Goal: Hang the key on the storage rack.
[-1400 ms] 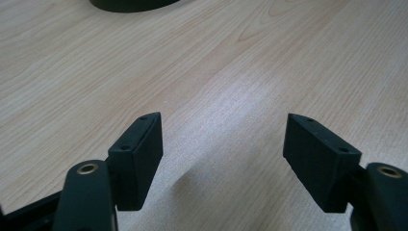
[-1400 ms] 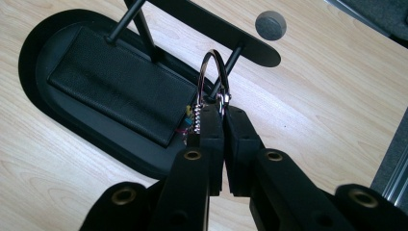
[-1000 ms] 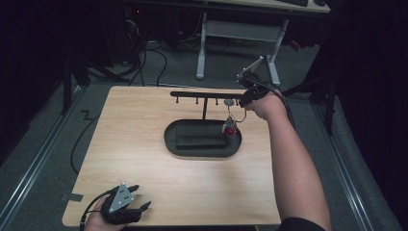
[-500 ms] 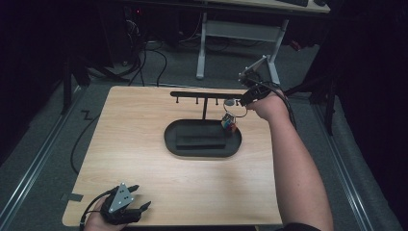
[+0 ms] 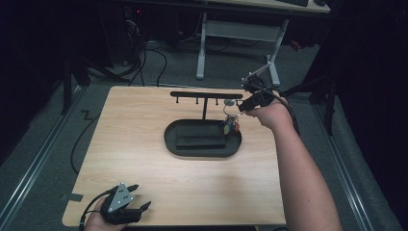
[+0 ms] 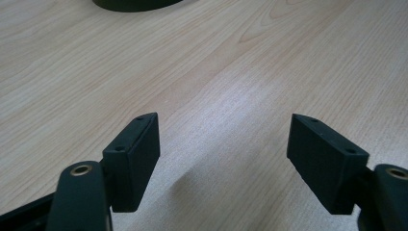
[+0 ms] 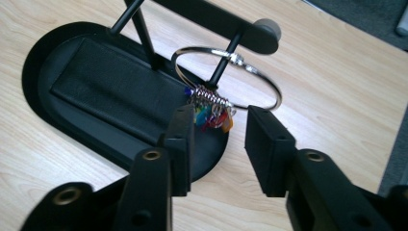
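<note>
- Wooden table [image 5: 144, 159] gives me bare room around my left gripper [image 6: 223, 149], jaws spread, near its front edge.
- My right gripper [image 7: 216, 144], jaws just opening, has released the key ring [image 7: 226, 79] hanging on the rack [image 5: 207, 95] peg; its coloured tags [image 7: 211, 115] are too small to read.

Pretty plain setup around the work area: a light wooden table [image 5: 144, 159] with a visible grain, sitting on grey carpeted floor [image 5: 43, 125]. Black cables [image 5: 77, 144] snake across the floor off the table's left edge, and more tangle up in the dark back corner. Behind the table there's a white metal desk frame [image 5: 202, 48] with feet planted on the carpet. A metal floor rail [image 5: 29, 178] runs diagonally along the left side.
</note>
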Action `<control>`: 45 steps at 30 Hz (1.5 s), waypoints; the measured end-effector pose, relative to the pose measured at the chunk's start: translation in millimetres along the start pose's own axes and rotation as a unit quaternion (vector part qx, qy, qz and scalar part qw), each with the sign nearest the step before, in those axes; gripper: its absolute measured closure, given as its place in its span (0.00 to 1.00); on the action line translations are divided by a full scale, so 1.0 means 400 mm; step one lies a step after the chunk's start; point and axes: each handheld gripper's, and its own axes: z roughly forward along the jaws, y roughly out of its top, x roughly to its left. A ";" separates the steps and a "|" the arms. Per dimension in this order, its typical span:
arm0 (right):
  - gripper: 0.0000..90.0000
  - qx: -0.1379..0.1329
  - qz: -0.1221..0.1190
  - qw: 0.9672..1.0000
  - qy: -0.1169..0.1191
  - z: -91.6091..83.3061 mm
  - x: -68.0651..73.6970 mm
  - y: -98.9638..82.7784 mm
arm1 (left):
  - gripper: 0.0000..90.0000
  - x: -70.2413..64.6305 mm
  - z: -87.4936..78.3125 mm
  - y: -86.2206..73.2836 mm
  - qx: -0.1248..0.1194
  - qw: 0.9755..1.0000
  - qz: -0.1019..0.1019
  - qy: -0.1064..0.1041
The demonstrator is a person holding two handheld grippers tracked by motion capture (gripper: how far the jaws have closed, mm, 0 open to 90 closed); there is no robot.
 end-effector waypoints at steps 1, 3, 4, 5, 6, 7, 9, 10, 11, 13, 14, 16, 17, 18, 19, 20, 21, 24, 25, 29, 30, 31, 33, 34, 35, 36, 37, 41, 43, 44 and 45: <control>0.67 -0.001 0.000 1.000 0.002 0.001 0.000 -0.005 | 0.31 0.000 0.000 0.000 0.002 1.000 0.000 -0.001; 0.62 -0.007 -0.001 1.000 0.001 0.003 0.002 -0.017 | 0.30 -0.002 0.002 0.001 0.004 1.000 0.003 -0.002; 0.61 -0.008 0.001 1.000 0.002 0.004 0.003 -0.023 | 0.30 -0.003 0.003 0.001 0.003 1.000 0.003 -0.003; 0.59 -0.010 0.001 1.000 0.006 0.005 0.004 -0.029 | 0.30 -0.004 0.004 0.001 0.003 1.000 0.003 -0.003; 0.57 -0.012 0.000 1.000 0.007 0.007 0.005 -0.033 | 0.30 -0.005 0.004 0.002 0.008 1.000 0.006 -0.004; 0.55 -0.015 -0.004 1.000 0.009 0.010 0.006 -0.042 | 0.30 -0.006 0.006 0.002 0.007 1.000 0.007 -0.005; 0.53 -0.016 -0.003 1.000 0.011 0.020 0.007 -0.057 | 0.30 -0.008 0.008 0.002 0.009 1.000 0.006 -0.007; 0.52 -0.017 -0.003 1.000 0.010 0.024 0.007 -0.063 | 0.30 -0.008 0.008 0.001 0.009 1.000 0.007 -0.007; 0.51 -0.019 -0.001 1.000 0.010 0.028 0.007 -0.070 | 0.30 -0.008 0.009 0.001 0.008 1.000 0.006 -0.008; 0.49 -0.024 0.005 1.000 0.012 0.040 0.003 -0.086 | 0.30 -0.007 0.008 0.001 0.008 1.000 0.006 -0.009; 0.48 -0.025 0.008 1.000 0.013 0.044 0.002 -0.092 | 0.30 -0.007 0.007 0.001 0.010 1.000 0.005 -0.011; 0.45 -0.028 0.011 0.999 0.014 0.060 -0.002 -0.114 | 0.30 -0.007 0.009 0.000 0.009 1.000 0.004 -0.011; 0.44 -0.030 0.011 0.999 0.016 0.066 -0.004 -0.121 | 0.30 -0.007 0.010 -0.001 0.008 1.000 0.004 -0.010; 0.43 -0.031 0.013 0.999 0.017 0.071 -0.006 -0.128 | 0.31 -0.008 0.010 -0.001 0.008 1.000 0.004 -0.010; 0.42 -0.031 0.018 0.999 0.018 0.081 -0.008 -0.141 | 0.31 -0.008 0.010 -0.001 0.009 1.000 0.004 -0.010; 0.42 -0.032 0.020 0.999 0.020 0.087 -0.009 -0.149 | 0.31 -0.008 0.010 -0.001 0.009 1.000 0.004 -0.010; 0.41 -0.034 0.023 0.999 0.023 0.096 -0.010 -0.161 | 0.31 -0.008 0.010 -0.001 0.009 1.000 0.004 -0.010; 0.41 -0.039 0.026 0.999 0.027 0.111 -0.010 -0.193 | 0.30 -0.008 0.009 -0.001 0.009 1.000 0.003 -0.009; 0.41 -0.038 0.029 0.998 0.030 0.116 -0.009 -0.207 | 0.30 -0.008 0.009 -0.001 0.009 1.000 0.004 -0.008; 0.41 -0.051 0.036 0.997 0.035 0.123 -0.006 -0.240 | 0.29 -0.010 0.010 -0.001 0.012 1.000 0.008 -0.005; 0.41 -0.057 0.038 0.997 0.038 0.126 -0.005 -0.260 | 0.29 -0.011 0.010 -0.001 0.011 1.000 0.008 -0.005; 0.41 -0.063 0.034 0.997 0.040 0.128 -0.002 -0.276 | 0.29 -0.011 0.010 -0.001 0.010 1.000 0.007 -0.004; 0.39 -0.061 0.034 0.997 0.043 0.133 0.003 -0.304 | 0.29 -0.011 0.009 0.000 0.010 1.000 0.007 -0.004; 0.40 -0.070 0.031 0.996 0.044 0.133 0.005 -0.316 | 0.29 -0.012 0.009 0.000 0.010 1.000 0.008 -0.003; 0.39 -0.071 0.034 0.996 0.044 0.134 0.008 -0.332 | 0.29 -0.012 0.009 -0.001 0.010 1.000 0.007 -0.002; 0.39 -0.080 0.030 0.995 0.042 0.135 0.010 -0.347 | 0.29 -0.012 0.009 -0.001 0.010 1.000 0.007 -0.003; 0.38 -0.082 0.035 0.995 0.040 0.135 0.014 -0.360 | 0.29 -0.012 0.009 -0.001 0.010 1.000 0.006 -0.004; 0.38 -0.119 0.039 0.991 0.038 0.138 0.024 -0.418 | 0.29 -0.011 0.010 -0.001 0.010 1.000 0.004 -0.003; 0.37 -0.139 0.034 0.989 0.031 0.142 0.034 -0.451 | 0.29 -0.012 0.010 -0.002 0.009 1.000 0.004 -0.004; 0.36 -0.149 0.036 0.988 0.030 0.145 0.040 -0.469 | 0.29 -0.012 0.010 -0.002 0.009 1.000 0.003 -0.004; 0.36 -0.162 0.038 0.986 0.031 0.150 0.049 -0.495 | 0.29 -0.012 0.010 -0.002 0.009 1.000 0.003 -0.004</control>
